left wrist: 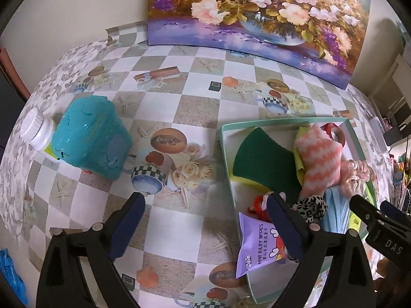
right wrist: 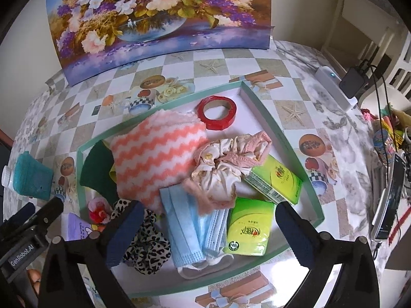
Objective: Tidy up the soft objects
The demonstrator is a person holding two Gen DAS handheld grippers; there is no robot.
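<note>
A shallow teal-rimmed box [right wrist: 282, 131] holds soft things: a pink zigzag cloth [right wrist: 159, 154], a green sponge [right wrist: 99, 172], blue face masks [right wrist: 190, 228], a pink scrunchie [right wrist: 231, 159], a leopard scrunchie [right wrist: 149, 249], two green tissue packs [right wrist: 248, 228] and a red tape roll [right wrist: 217, 113]. My right gripper [right wrist: 208, 233] is open above the masks, empty. My left gripper [left wrist: 205, 220] is open over the table beside the box [left wrist: 226, 159], its right finger over a purple baby-wipes pack [left wrist: 257, 246] on the box edge. A teal bottle [left wrist: 87, 136] lies to the left.
A flower painting [left wrist: 257, 15] leans on the wall at the back of the checked tablecloth [left wrist: 195, 107]. A white power strip [right wrist: 336, 89] and cluttered items sit past the right edge. A blue cloth [left wrist: 10, 277] shows at the lower left.
</note>
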